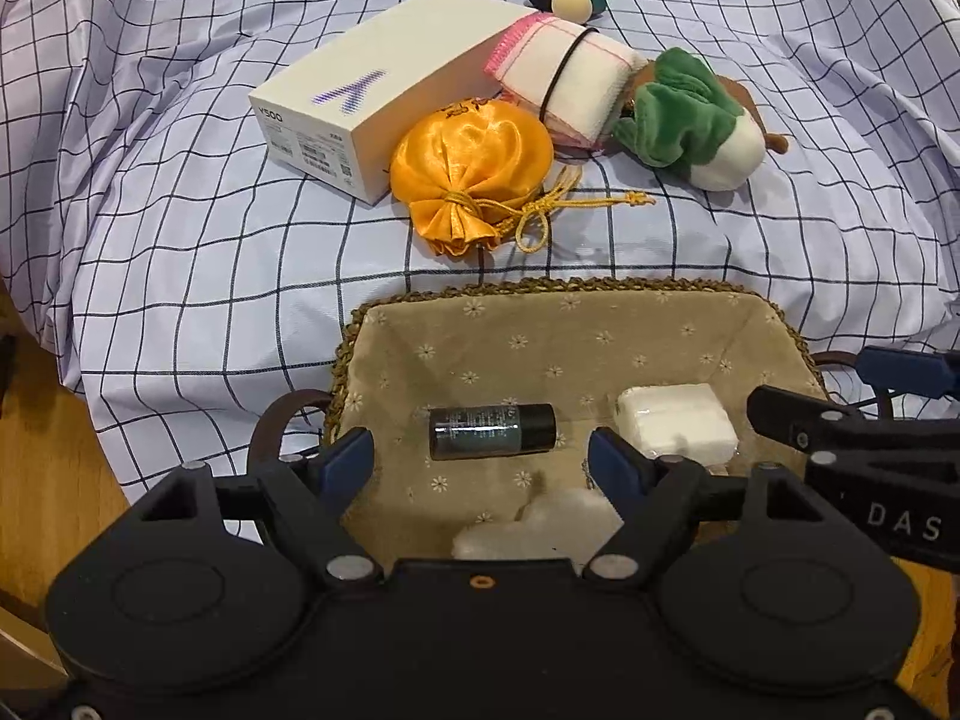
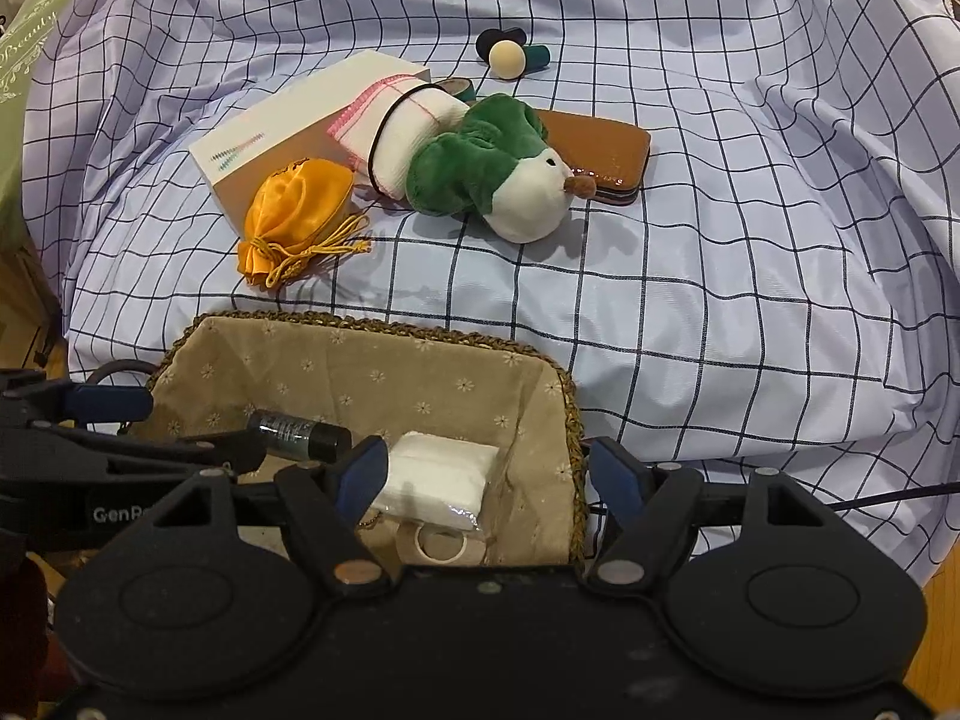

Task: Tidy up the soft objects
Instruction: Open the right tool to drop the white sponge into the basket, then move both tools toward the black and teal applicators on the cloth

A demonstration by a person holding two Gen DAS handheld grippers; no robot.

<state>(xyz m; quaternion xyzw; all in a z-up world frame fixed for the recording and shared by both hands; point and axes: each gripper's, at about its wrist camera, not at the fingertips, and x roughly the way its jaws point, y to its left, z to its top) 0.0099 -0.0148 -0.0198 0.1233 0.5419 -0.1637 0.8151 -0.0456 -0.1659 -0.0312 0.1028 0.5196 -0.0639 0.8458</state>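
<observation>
Three soft things, an orange pouch [image 1: 471, 171], a rolled towel [image 1: 570, 81] and a green plush [image 1: 690, 114], lie outside the lined basket [image 1: 540, 288]. Both the left gripper [image 1: 480, 456] and the right gripper [image 2: 489, 471] hover half-open over it, holding nothing.

A pale lilac cloth [image 1: 180, 192] with a dark grid of thin lines fills most of both views, rumpled into soft folds over a rounded, bed-like surface and lit evenly from above. Wooden flooring [image 1: 42, 432] shows at the lower left of the left wrist view and at the lower right [image 2: 942, 618] of the right wrist view. A green printed panel [image 2: 24, 96] stands at the upper left of the right wrist view.
</observation>
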